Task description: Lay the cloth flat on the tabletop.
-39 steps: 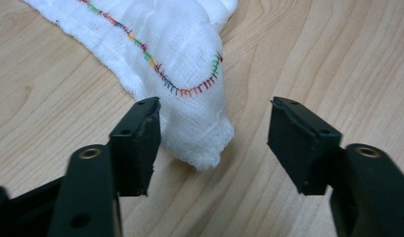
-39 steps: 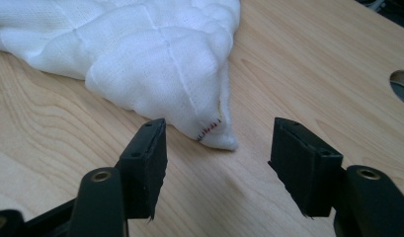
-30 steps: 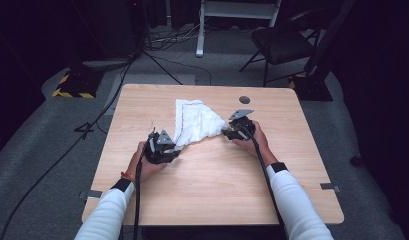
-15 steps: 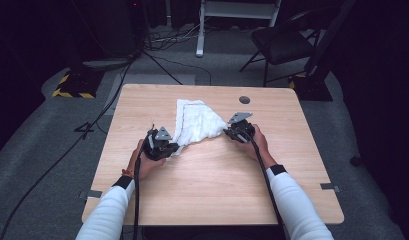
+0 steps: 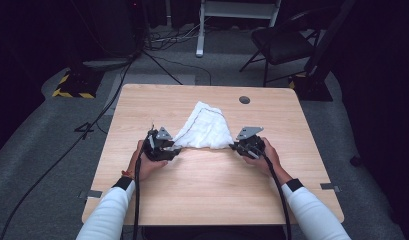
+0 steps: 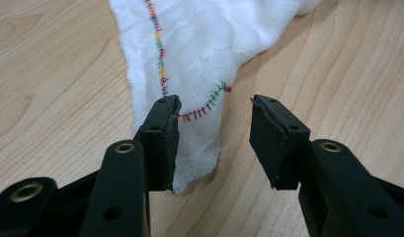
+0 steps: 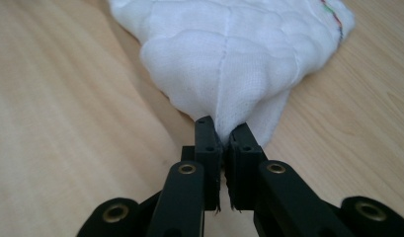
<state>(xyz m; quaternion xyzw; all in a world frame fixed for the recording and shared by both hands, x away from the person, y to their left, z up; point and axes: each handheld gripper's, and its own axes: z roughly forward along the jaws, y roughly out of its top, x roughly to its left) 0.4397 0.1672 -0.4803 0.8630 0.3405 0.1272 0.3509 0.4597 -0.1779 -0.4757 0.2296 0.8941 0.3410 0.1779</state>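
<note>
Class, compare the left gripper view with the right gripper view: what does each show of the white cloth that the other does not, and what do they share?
Left gripper view alone: the left tool with jaws apart, a cloth corner lying between them, and a coloured stitched hem up close. Right gripper view alone: the right tool with jaws shut on a bunched cloth corner, and a fold line running up the cloth. Both share: the white cloth on the wooden table, seen past black jaws.

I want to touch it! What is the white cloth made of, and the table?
White cloth: probably soft cotton gauze, matte; its open weave, puckers and coloured edge stitching show. Table: light wood or wood-look laminate, smooth; grain lines show.
</note>
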